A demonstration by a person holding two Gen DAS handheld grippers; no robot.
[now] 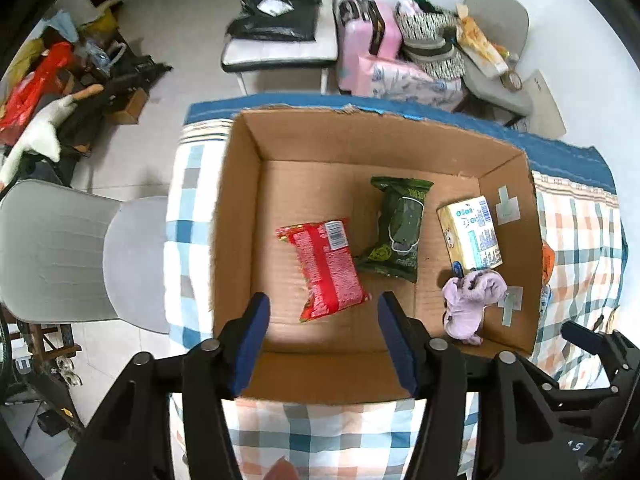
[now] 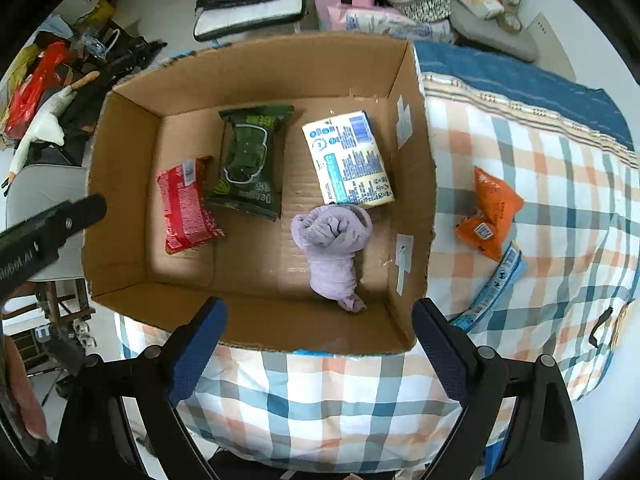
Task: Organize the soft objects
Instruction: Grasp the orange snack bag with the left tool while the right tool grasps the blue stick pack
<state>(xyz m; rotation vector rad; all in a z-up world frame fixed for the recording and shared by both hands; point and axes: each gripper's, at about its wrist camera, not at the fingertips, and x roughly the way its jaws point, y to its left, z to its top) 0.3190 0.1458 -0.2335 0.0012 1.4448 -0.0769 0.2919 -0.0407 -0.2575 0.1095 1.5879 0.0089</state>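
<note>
Both wrist views straight down, close above the shared cardboard box [image 1: 240,184].

**Checked cloth, a box and two packets**

The surface [image 2: 320,396] is covered with a cloth checked in blue, orange and white, with a plain blue band [image 2: 520,76] along its far edge. An open cardboard box [image 2: 256,322] sits directly on the cloth, towards the left side. To the right of the box, apart from it, an orange packet [image 2: 494,210] lies on the cloth. Just beside the orange packet, nearer the camera, lies a light-blue packet [image 2: 494,286], seemingly tucked partly under it, though the view there is poor.
</note>
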